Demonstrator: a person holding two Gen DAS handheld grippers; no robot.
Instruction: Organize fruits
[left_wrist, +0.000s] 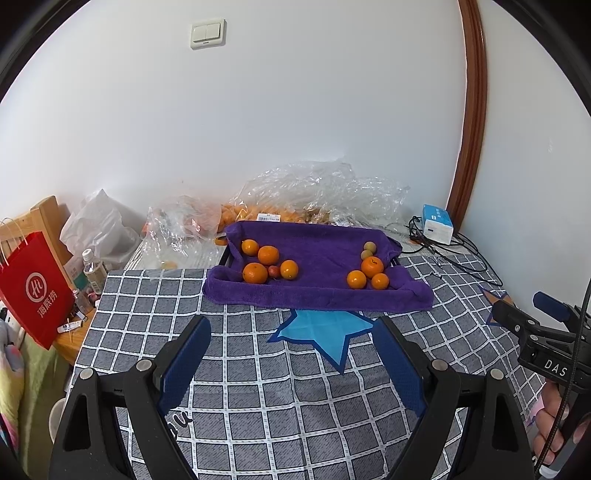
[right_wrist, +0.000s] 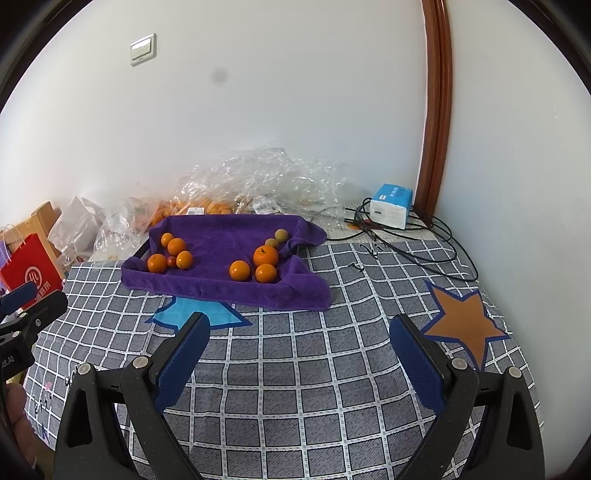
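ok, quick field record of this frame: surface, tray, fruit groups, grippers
surface: checked bedsheet
tray: lined with purple towel
left group: four oranges plus one small red fruit
right group: three oranges plus two small greenish-brown fruits
left gripper: open, empty, short of tray
right gripper: open, empty, short of tray

Checked bedspread (left_wrist: 258, 387) under purple towel (left_wrist: 317, 295), plastic bags (left_wrist: 325, 192), tissue pack (left_wrist: 437, 223), cables (left_wrist: 461, 254).

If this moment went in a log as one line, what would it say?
left claw: open, empty | right claw: open, empty | both above bedspread | oranges in two groups on purple towel
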